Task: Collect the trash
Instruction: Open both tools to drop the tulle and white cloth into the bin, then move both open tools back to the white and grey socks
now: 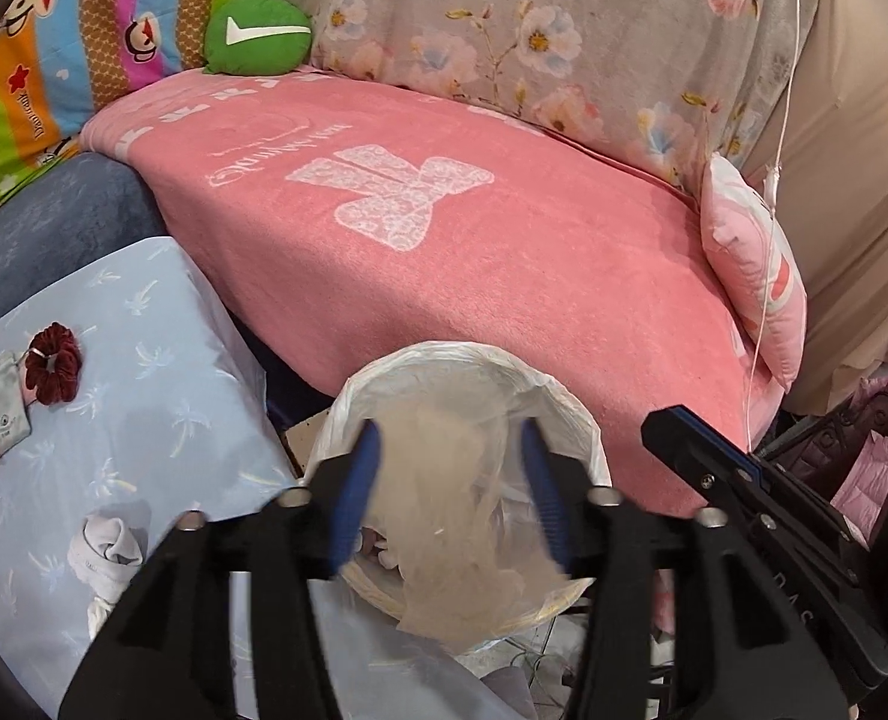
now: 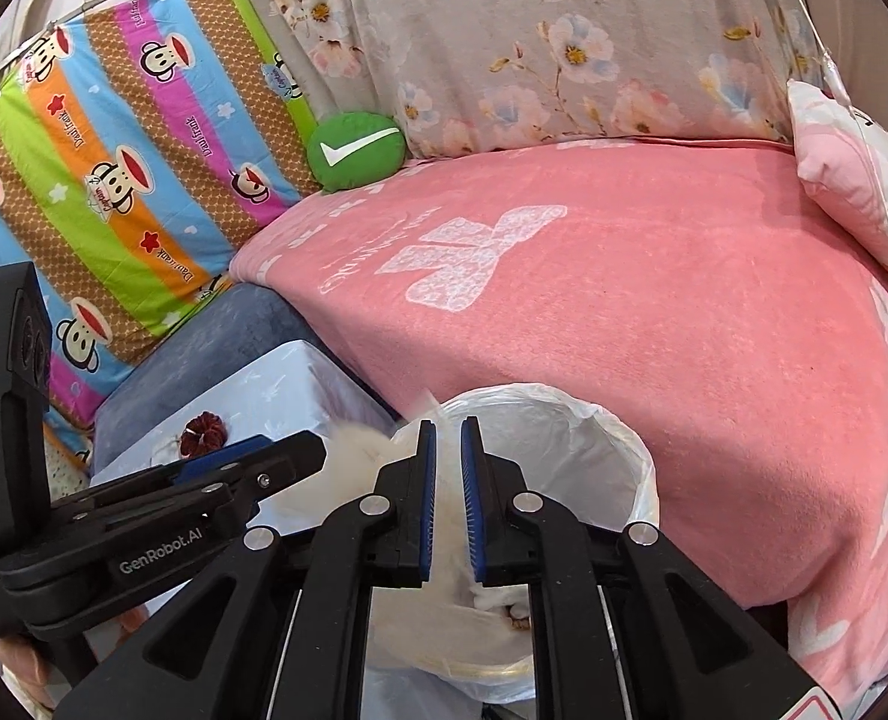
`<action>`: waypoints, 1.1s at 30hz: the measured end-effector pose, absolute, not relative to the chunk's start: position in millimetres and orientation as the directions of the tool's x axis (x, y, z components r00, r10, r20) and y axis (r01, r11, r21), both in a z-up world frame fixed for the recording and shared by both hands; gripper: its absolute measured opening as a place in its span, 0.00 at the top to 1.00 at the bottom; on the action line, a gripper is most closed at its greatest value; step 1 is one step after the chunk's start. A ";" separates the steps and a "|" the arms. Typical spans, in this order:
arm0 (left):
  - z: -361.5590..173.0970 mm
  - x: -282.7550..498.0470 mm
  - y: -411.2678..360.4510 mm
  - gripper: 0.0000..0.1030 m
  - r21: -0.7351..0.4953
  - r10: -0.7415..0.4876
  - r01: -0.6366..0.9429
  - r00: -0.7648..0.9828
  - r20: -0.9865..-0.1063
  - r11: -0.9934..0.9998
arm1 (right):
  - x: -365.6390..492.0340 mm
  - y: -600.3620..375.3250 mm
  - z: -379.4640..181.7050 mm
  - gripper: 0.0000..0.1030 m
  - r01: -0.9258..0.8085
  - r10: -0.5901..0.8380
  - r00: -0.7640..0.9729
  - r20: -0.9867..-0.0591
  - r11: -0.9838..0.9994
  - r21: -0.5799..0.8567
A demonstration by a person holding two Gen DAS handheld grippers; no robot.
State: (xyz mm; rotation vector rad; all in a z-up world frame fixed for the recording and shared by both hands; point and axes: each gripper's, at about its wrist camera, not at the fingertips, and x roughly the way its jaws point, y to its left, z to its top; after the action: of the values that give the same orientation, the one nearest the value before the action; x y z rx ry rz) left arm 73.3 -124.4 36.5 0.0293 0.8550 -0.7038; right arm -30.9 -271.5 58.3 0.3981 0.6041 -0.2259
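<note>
- Left gripper (image 1: 451, 480): jaws spread over the lined bin (image 1: 564, 408), a blurred clear plastic scrap (image 1: 444, 516) loose between them, untouched by the pads.
- Right gripper (image 2: 446, 492): jaws narrowly apart, empty, above the bin's rim.
- Bin stands against the pink blanket (image 1: 504, 252).

Pale-blue table (image 1: 162, 372) bears a red scrunchie (image 1: 53, 363); socks (image 1: 105, 549).

Bin (image 1: 570, 414) mouth open above, pink sofa (image 1: 444, 240) behind, blue-covered table (image 1: 144, 360) crowding its left
</note>
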 end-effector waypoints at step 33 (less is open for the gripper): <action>16.8 78.0 -53.8 0.41 -0.254 -0.461 0.426 0.506 -0.729 0.868 | -23.4 -209.3 54.9 0.74 0.200 0.013 0.785 -0.619 0.941 0.273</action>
State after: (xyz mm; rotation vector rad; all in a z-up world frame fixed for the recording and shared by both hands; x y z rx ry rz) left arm 78.0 -53.8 16.8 -0.0438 0.8926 -0.5353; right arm -23.4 -209.3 54.9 0.3360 0.6629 -0.1029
